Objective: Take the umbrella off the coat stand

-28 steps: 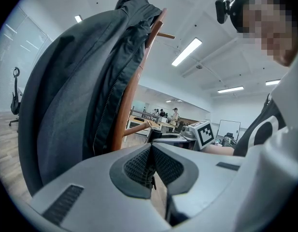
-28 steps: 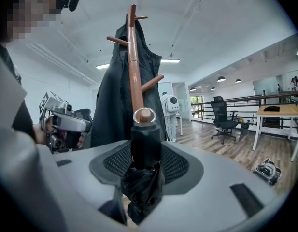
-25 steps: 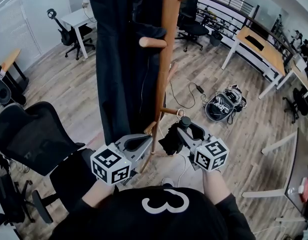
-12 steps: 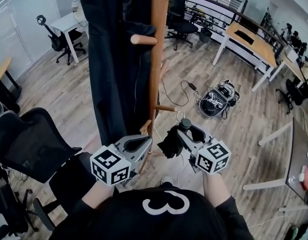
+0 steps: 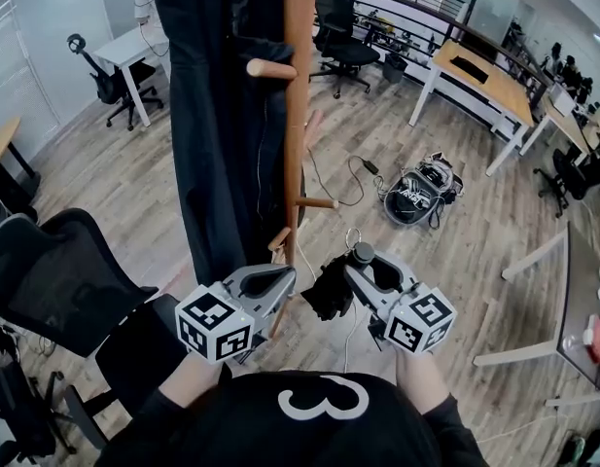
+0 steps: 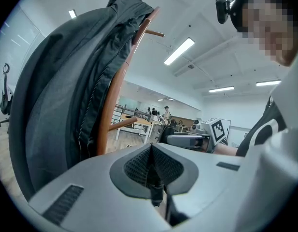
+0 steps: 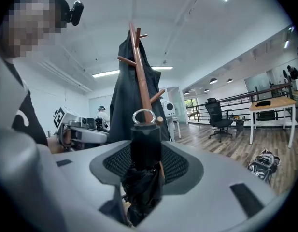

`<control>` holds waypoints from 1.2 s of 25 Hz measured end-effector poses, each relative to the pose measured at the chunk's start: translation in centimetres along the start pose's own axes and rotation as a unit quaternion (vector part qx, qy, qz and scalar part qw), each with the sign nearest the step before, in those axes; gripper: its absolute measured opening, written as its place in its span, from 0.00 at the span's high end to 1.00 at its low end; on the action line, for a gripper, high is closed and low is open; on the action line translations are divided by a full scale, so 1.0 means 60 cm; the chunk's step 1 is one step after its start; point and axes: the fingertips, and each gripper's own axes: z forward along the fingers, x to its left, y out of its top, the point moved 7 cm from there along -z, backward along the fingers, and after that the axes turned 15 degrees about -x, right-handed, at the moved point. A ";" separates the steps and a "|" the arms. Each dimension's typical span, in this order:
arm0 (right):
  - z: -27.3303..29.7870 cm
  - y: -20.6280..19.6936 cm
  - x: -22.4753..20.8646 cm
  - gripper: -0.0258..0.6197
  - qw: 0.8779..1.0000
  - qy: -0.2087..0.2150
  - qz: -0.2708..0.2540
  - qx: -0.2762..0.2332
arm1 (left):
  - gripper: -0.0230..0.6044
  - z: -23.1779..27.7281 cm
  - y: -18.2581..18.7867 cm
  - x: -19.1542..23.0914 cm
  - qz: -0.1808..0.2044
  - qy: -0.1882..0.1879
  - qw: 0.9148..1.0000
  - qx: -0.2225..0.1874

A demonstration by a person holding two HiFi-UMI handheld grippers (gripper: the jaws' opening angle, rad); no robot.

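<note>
A folded black umbrella (image 5: pixel 331 286) with a metal ring on its handle (image 7: pixel 144 117) is clamped in my right gripper (image 5: pixel 360 266), which is shut on it and holds it clear of the wooden coat stand (image 5: pixel 294 115). The umbrella's handle (image 7: pixel 145 146) stands up between the jaws in the right gripper view, with the stand (image 7: pixel 140 81) behind it. My left gripper (image 5: pixel 276 282) is shut on nothing, close to the stand's lower pole; its pads (image 6: pixel 151 167) meet. A dark coat (image 5: pixel 222 115) hangs on the stand.
A black office chair (image 5: pixel 56 280) stands at the left. A backpack (image 5: pixel 418 192) and a cable (image 5: pixel 358 168) lie on the wood floor to the right. Desks (image 5: pixel 479 71) and more chairs stand at the back. A lower peg (image 5: pixel 317 202) sticks out toward the right gripper.
The right gripper with the umbrella has drawn a little down and away from the stand's lower peg. The left gripper has stayed put. The head view has shifted slightly.
</note>
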 end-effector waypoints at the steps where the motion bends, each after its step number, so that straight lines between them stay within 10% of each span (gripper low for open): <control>1: -0.008 0.004 0.006 0.66 1.000 0.002 0.001 -0.003 | 0.94 -0.002 0.001 -0.006 0.001 0.000 1.000 0.000; 30: -0.301 0.059 0.144 0.66 0.998 0.059 -0.011 -0.003 | 0.94 -0.077 -0.058 -0.321 0.017 0.028 0.999 -0.003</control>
